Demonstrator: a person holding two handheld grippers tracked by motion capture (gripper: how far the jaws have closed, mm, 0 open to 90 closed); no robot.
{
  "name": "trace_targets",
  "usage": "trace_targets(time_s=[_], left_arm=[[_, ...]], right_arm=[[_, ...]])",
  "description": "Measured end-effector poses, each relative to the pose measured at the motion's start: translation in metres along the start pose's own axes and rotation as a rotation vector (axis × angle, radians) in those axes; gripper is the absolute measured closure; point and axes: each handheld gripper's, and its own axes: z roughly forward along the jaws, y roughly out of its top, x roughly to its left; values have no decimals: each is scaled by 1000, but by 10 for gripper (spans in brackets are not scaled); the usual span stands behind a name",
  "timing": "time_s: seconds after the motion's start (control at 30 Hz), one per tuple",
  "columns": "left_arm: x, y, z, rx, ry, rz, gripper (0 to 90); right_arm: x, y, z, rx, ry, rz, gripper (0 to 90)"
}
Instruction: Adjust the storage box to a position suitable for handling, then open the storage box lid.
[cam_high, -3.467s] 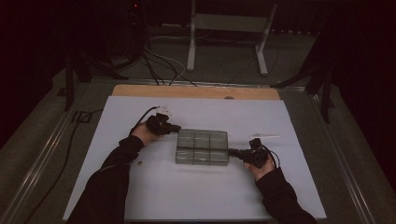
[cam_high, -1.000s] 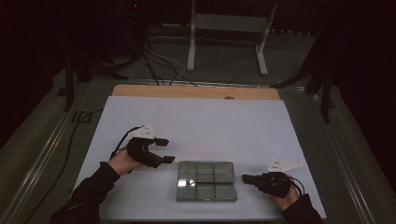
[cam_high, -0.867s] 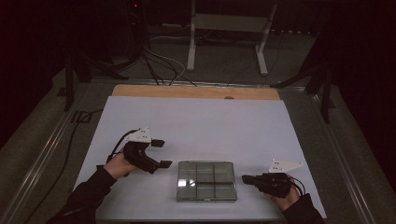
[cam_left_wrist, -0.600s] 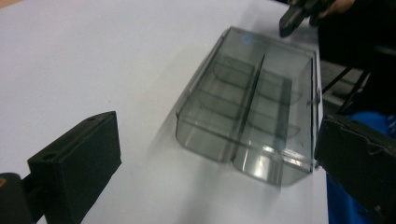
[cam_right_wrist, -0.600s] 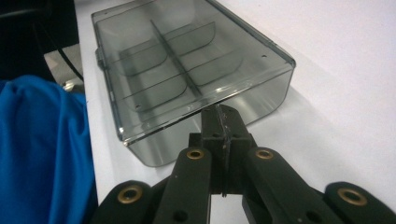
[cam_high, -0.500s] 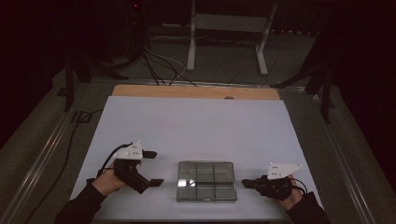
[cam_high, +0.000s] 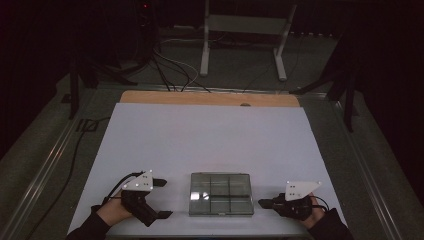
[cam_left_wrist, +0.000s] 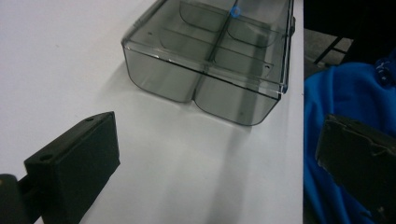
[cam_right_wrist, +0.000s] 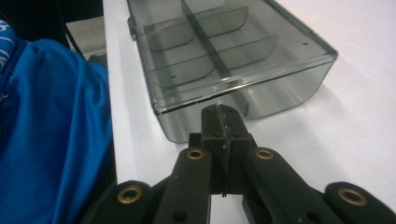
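A smoky clear plastic box (cam_high: 221, 194) with several compartments and a shut lid lies flat near the front edge of the white table (cam_high: 210, 140). My left gripper (cam_high: 164, 198) rests to its left, open; its jaws have just been opening and hold nothing. In the left gripper view the gripper (cam_left_wrist: 219, 144) is spread wide and the box (cam_left_wrist: 210, 56) lies ahead, apart from it. My right gripper (cam_high: 263, 203) is shut and empty, its tip just right of the box. In the right gripper view the shut gripper (cam_right_wrist: 218, 116) points at the box's (cam_right_wrist: 224, 51) side wall.
The table's front edge runs just below the box and both hands. Blue clothing (cam_left_wrist: 345, 93) sits beyond that edge, also as blue clothing (cam_right_wrist: 51, 130). A wooden strip (cam_high: 210, 98) borders the back; cables (cam_high: 165, 70) and a metal stand (cam_high: 245, 30) are on the floor behind.
The box has come from mid-table to the front edge. Over the last second my left hand drew back toward the front edge and its jaws spread wider. The right gripper stayed put.
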Motion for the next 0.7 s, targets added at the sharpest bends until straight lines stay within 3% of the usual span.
trace_targets(time_s=[0.17, 0.4, 0.6, 0.7], left_arm=[[0, -3, 0, -15, -3, -17, 14], [2, -7, 3, -6, -14, -26, 14], [2, -8, 6, 3, -26, -32, 14], [3, -9, 6, 7, -25, -36, 14]], right_arm=[[5, -1, 3, 21, 22, -13, 900], [5, -2, 6, 31, 55, 12, 900], [4, -3, 11, 52, 91, 85, 900], [4, -4, 11, 53, 94, 93, 900]])
